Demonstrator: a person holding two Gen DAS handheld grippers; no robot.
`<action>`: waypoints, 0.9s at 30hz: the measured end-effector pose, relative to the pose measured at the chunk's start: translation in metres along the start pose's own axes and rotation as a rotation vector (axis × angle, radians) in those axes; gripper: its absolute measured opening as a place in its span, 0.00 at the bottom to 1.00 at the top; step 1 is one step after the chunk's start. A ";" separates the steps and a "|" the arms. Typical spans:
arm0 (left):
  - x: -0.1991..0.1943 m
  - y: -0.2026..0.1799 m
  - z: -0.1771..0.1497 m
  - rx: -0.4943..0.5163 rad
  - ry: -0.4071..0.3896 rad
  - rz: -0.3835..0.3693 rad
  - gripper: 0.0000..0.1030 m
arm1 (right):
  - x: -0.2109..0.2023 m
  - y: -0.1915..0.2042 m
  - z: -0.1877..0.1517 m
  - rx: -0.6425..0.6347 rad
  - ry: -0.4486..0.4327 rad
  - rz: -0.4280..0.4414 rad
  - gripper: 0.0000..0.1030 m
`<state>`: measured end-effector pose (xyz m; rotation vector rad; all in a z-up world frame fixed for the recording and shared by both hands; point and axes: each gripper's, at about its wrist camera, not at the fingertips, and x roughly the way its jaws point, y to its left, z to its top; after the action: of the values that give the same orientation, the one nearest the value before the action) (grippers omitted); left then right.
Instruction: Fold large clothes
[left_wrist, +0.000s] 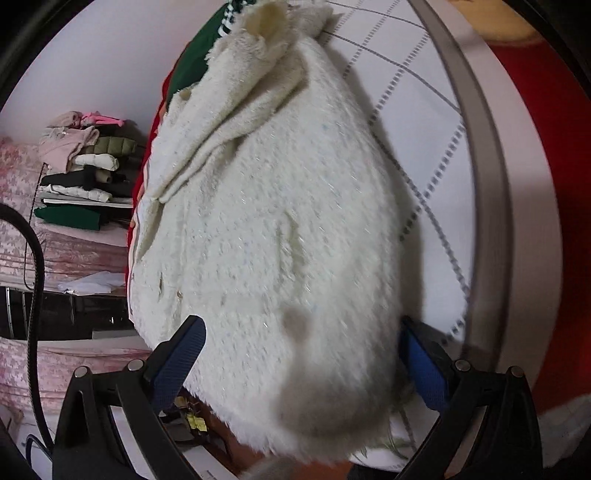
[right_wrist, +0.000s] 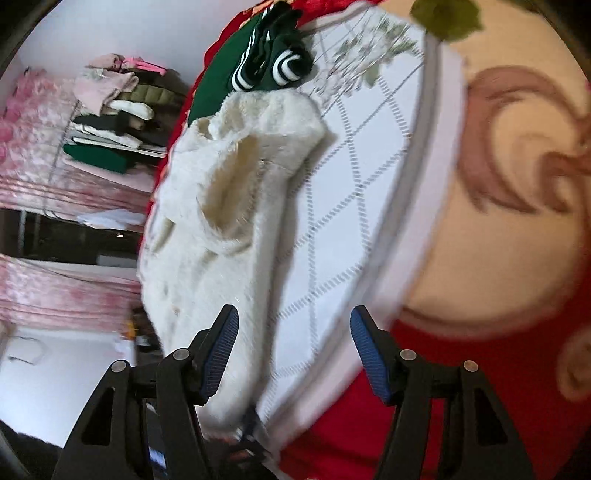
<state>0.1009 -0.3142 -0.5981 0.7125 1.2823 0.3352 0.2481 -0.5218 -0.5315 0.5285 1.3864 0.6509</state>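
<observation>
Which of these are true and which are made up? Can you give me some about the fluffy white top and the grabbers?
1. The white top lies on a table with a diamond pattern. True.
2. The right gripper is squeezing the white top. False: its jaws are apart and hold nothing.
3. A green garment with white stripes lies beyond the white top. True.
4. The left gripper is shut tight. False: its jaws are spread wide, either side of the top's near end.
5. A pile of clothes sits on a shelf. True.
</observation>
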 end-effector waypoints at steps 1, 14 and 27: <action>0.001 0.004 0.002 -0.010 -0.006 0.001 1.00 | 0.013 0.000 0.007 0.009 0.017 0.030 0.63; -0.025 0.077 -0.006 -0.277 -0.050 -0.230 0.08 | 0.107 0.013 0.054 0.137 0.110 0.232 0.89; -0.013 0.158 0.014 -0.493 0.031 -0.363 0.07 | 0.140 0.035 0.108 0.436 0.114 0.158 0.89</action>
<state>0.1347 -0.2083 -0.4840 0.0538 1.2625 0.3463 0.3601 -0.3961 -0.5947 0.9673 1.6153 0.5091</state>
